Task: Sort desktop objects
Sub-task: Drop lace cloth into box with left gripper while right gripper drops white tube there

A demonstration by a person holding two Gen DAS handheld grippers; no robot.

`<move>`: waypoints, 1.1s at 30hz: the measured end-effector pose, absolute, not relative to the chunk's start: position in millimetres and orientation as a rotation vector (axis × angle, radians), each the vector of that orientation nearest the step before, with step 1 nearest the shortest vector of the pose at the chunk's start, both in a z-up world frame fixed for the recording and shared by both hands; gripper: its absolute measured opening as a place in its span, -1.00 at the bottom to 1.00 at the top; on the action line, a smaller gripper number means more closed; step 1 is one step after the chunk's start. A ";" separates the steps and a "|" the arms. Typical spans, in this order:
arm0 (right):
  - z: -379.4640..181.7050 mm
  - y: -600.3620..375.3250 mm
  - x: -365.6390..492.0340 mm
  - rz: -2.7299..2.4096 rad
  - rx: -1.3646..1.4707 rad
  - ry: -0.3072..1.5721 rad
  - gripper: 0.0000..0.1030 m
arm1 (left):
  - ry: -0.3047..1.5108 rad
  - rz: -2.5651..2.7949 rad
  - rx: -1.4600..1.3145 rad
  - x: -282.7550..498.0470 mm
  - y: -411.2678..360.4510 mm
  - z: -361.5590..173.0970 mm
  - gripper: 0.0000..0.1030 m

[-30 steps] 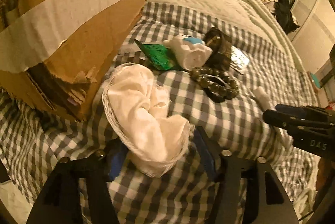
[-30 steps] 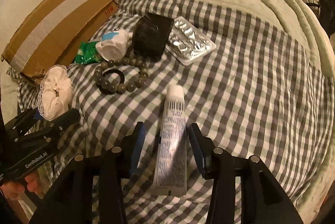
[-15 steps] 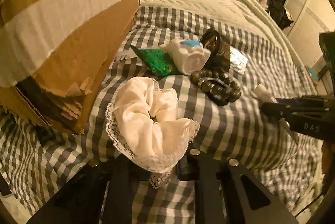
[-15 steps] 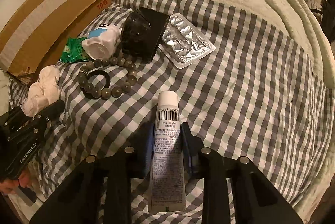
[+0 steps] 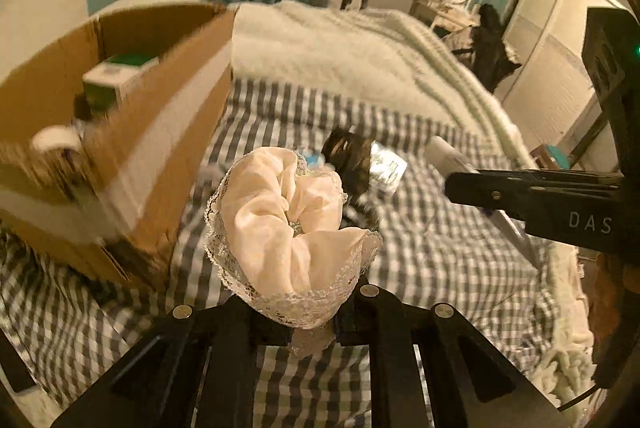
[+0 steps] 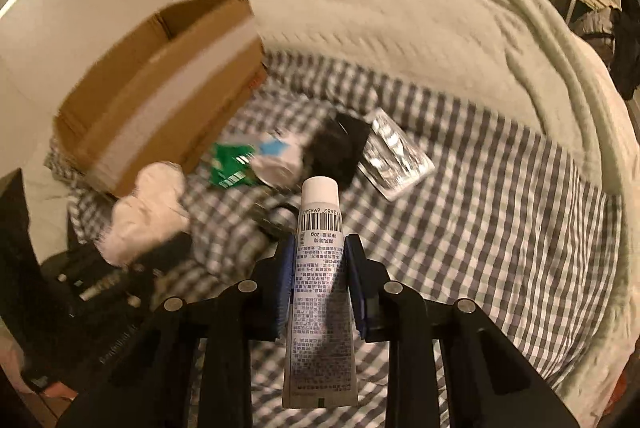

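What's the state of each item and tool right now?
Left tool: shut on scrunchie.
Scrunchie: held, lifted off the bedspread.
Right tool: shut on tube.
Tube: held, cap on, pointing forward.
Cardboard box: open, items inside.
Blister pack: lying flat on bedspread.

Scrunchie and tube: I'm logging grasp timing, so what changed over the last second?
Both were grasped and lifted off the bed. The left gripper, open a second ago, closed on the white scrunchie; the right gripper closed on the tube. The cardboard box, green packet, blister pack and checked blanket stayed put.
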State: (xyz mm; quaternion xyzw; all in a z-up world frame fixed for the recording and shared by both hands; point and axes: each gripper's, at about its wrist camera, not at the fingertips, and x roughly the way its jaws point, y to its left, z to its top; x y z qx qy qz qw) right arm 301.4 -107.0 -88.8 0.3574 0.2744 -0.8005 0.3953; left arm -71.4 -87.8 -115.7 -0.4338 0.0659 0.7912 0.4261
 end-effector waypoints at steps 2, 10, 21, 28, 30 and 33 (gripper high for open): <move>-75.7 -111.8 312.1 -2.023 0.876 0.673 -0.53 | 0.146 1.985 -1.038 -76.4 -92.4 -97.0 -0.74; -26.5 -154.1 361.6 -1.981 0.724 0.604 -0.53 | 0.032 2.098 -0.925 -135.2 -119.9 -29.3 -0.74; -7.7 -252.2 395.4 -1.854 0.635 0.554 -0.53 | -0.003 2.318 -0.981 -229.5 -172.0 -28.8 -0.74; -33.3 -309.6 382.7 -1.786 0.704 0.564 -0.53 | -0.004 2.321 -1.071 -268.6 -159.1 -59.6 -0.74; -41.8 -321.6 379.8 -1.771 0.719 0.576 -0.53 | 0.000 2.325 -1.082 -276.3 -154.6 -65.0 -0.74; -48.9 -330.8 371.1 -1.772 0.730 0.574 -0.52 | -0.001 2.351 -1.100 -284.9 -151.7 -70.4 -0.68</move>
